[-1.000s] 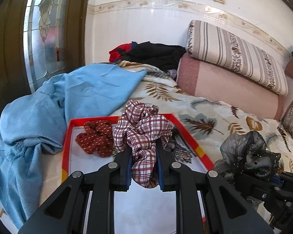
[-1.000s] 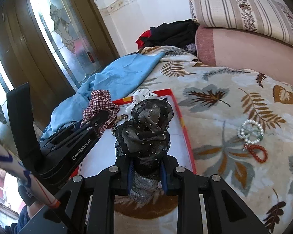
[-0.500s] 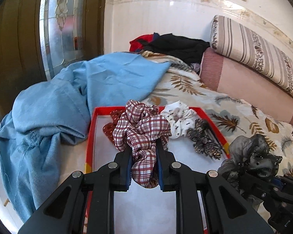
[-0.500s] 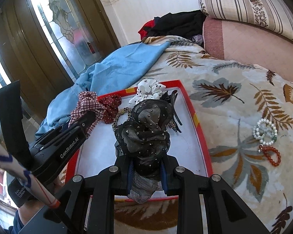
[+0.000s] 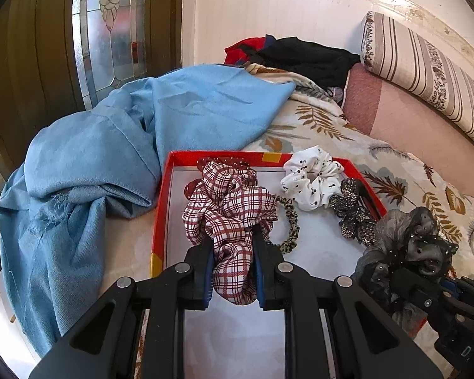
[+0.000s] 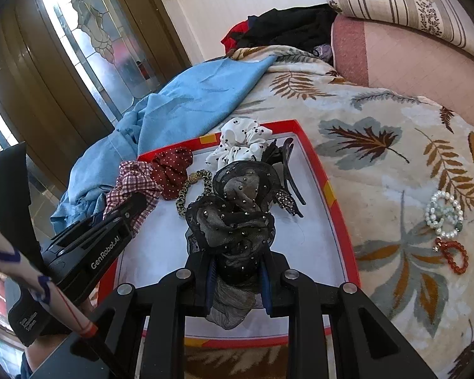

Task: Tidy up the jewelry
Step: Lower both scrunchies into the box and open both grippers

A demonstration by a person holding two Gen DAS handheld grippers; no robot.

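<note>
A plaid scrunchie [image 5: 230, 211] is being pinched by the left gripper [image 5: 232, 271], a grey scrunchie [image 6: 233, 221] by the right gripper [image 6: 237, 276], both over the tray [image 6: 338, 202]. Each is best being lowered onto bare tray floor before being released.

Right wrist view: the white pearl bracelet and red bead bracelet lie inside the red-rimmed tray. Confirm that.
Not right. In the right wrist view the white pearl bracelet and red bead bracelet lie outside the red-rimmed tray, on the leaf-patterned bedspread beside it.
</note>
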